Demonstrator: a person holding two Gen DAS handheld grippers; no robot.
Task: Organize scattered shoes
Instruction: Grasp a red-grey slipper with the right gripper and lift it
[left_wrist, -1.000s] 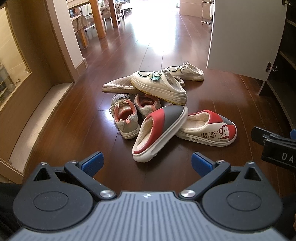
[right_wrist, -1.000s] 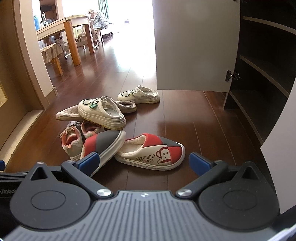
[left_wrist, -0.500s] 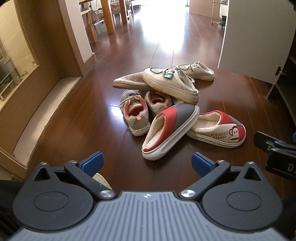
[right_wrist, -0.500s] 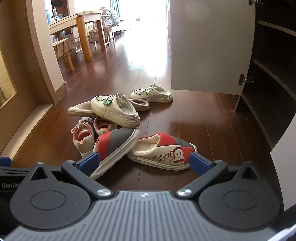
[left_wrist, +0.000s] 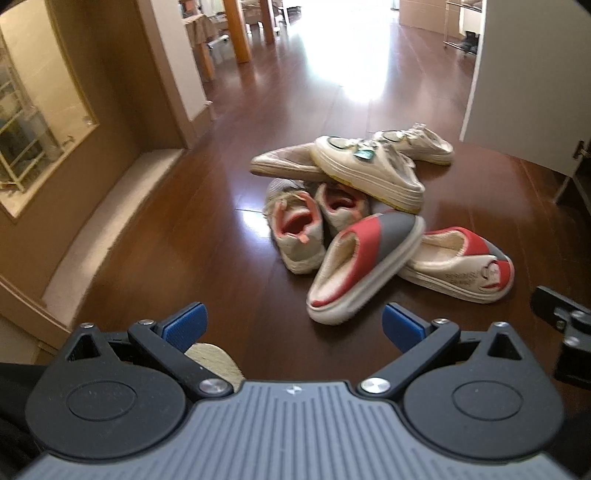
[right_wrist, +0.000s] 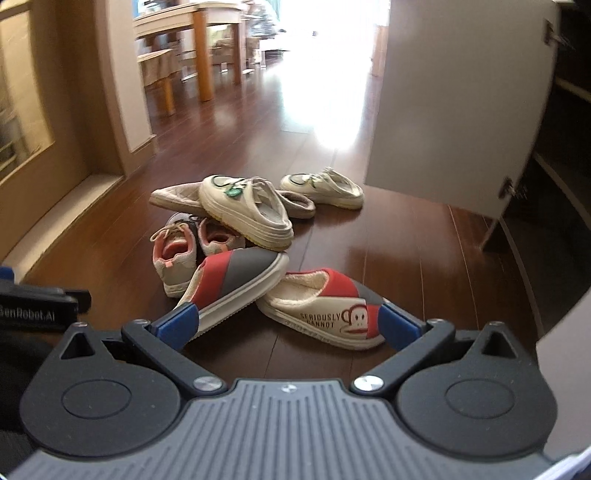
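A pile of shoes lies on the dark wood floor. Nearest are two red and grey slippers: one tilted on its side (left_wrist: 364, 266) (right_wrist: 236, 280), and one flat with a monkey face (left_wrist: 458, 264) (right_wrist: 325, 306). Behind them sits a pair of pink-lined sneakers (left_wrist: 299, 229) (right_wrist: 175, 251), a cream slip-on (left_wrist: 369, 173) (right_wrist: 247, 208) lying on top of a beige flat shoe (left_wrist: 284, 164) (right_wrist: 173, 195), and a second cream slip-on (left_wrist: 421, 146) (right_wrist: 325, 188). My left gripper (left_wrist: 293, 328) and right gripper (right_wrist: 286, 326) are both open and empty, just short of the slippers.
An open shoe cabinet with dark shelves (right_wrist: 554, 147) and a white door (right_wrist: 454, 110) stands at the right. A low step (left_wrist: 110, 229) and wall run along the left. A wooden table (right_wrist: 199, 44) stands far back. A woven tan object (left_wrist: 214, 360) lies under my left gripper.
Both grippers have moved forward and closer to the pile; the shoes look larger. The views have swung left. Both stay open. No shoe has moved.
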